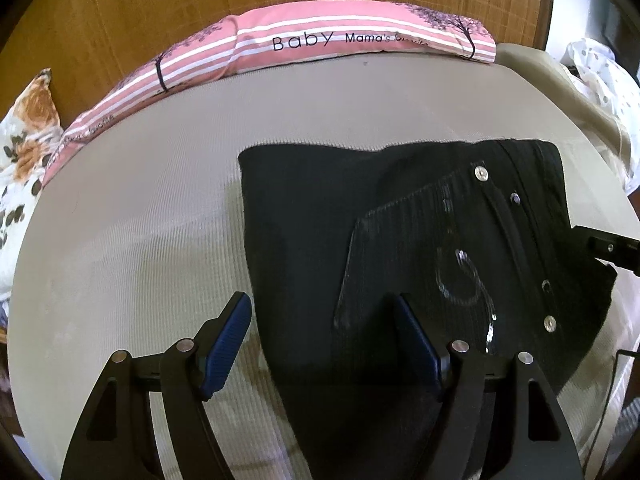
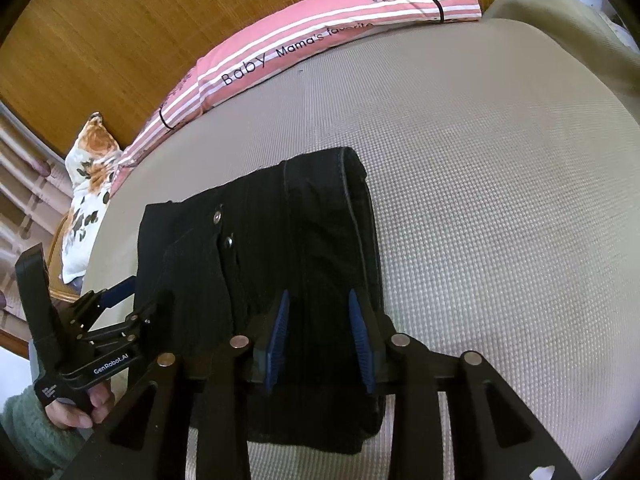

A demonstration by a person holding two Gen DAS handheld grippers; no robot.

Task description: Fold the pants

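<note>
Blue pads [image 2: 280, 332] of the right gripper [image 2: 320, 328] straddle a fold of the black pants [image 2: 256, 248] without clearly pinching it. Left gripper [image 1: 324, 340] gapes over their edge. Pants lie folded mid-mattress [image 2: 500, 200], below the pink pillow [image 1: 320, 36].

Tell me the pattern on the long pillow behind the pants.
Pink with white stripes, dark tree prints and black lettering on the long pillow; clearest in the left wrist view.

"Baby Mama's" on pink pillow [image 1: 352, 36]; "GenRobot.AI" on left claw [image 2: 120, 280]
</note>
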